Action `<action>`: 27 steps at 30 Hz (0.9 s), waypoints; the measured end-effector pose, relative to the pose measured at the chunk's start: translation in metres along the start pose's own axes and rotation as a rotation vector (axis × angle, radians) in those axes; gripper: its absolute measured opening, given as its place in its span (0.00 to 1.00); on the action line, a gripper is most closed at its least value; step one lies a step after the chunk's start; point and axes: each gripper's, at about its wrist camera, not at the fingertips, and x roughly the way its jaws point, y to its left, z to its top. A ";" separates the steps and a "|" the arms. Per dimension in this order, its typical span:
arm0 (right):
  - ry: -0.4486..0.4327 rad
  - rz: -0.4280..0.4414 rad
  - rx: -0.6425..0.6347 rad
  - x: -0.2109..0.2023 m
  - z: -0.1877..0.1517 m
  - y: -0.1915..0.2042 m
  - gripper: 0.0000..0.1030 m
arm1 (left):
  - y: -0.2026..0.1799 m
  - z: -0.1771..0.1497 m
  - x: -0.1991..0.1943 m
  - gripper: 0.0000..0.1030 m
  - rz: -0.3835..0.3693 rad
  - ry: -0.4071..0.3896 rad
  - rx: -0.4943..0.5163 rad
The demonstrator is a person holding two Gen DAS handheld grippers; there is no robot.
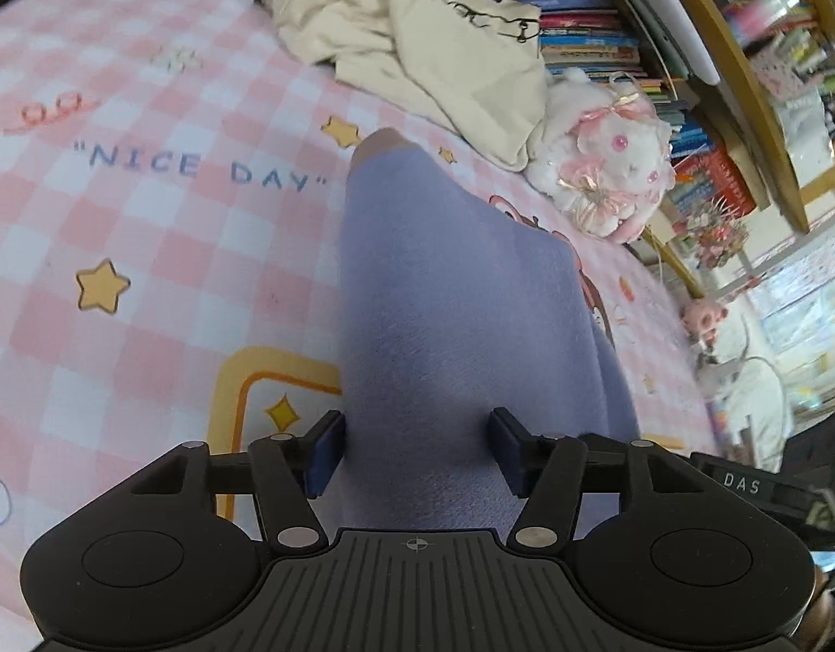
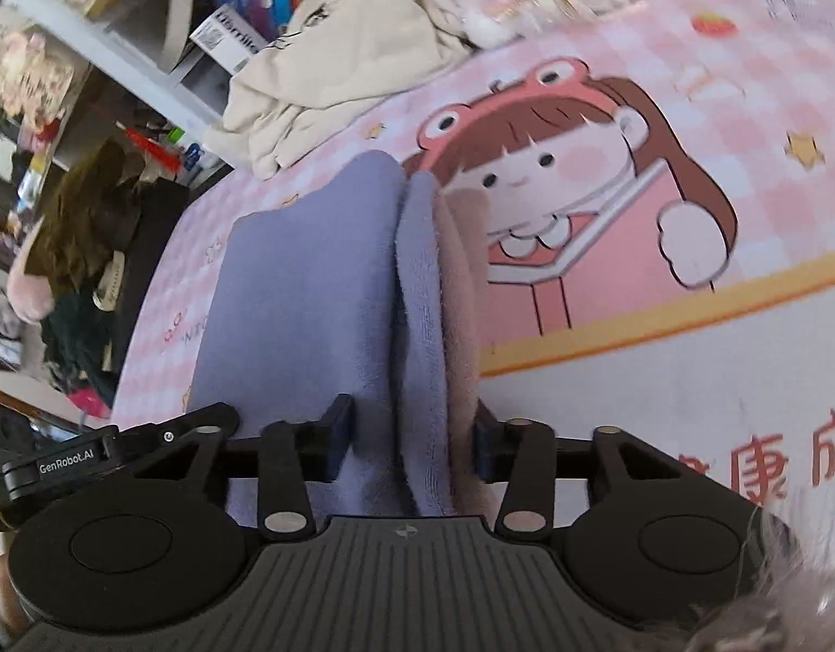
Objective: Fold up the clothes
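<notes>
- Two grippers are seen, each from its own wrist camera, both set over a bed covered by a pink checked sheet (image 1: 162, 239) printed with stars and the words "NICE DAY".
- In the left wrist view, the left gripper (image 1: 416, 451) is shown with its jaws apart on either side of a lavender fleece garment (image 1: 450, 293); the cloth fills the gap, but whether it is pinched cannot be told.
- The garment is seen running forward from the jaws across the sheet, narrowing to a rounded end with a pinkish-brown edge.
- Beyond it, a crumpled cream garment (image 1: 417, 43) is seen at the bed's far edge, with a white-and-pink plush toy (image 1: 608, 163) just beside it on the right and stacked books (image 1: 575, 5) behind.
- In the right wrist view, the right gripper (image 2: 412, 440) is shown with its jaws standing apart around upright folds of the same lavender garment (image 2: 309, 282), whose dusty-pink inner layer faces right; a firm grip cannot be confirmed.
- To the right, a cartoon girl print (image 2: 553, 163) is seen on the sheet.
</notes>
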 end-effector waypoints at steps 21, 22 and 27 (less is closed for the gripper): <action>-0.096 0.009 -0.253 -0.028 -0.011 0.035 0.27 | -0.036 -0.012 -0.019 0.44 0.014 -0.111 0.081; -0.105 0.010 -0.259 -0.031 -0.010 0.036 0.27 | -0.039 -0.010 -0.021 0.44 0.007 -0.119 0.087; -0.147 0.003 -0.290 -0.044 -0.001 0.039 0.27 | -0.051 0.000 -0.022 0.44 -0.019 -0.135 0.105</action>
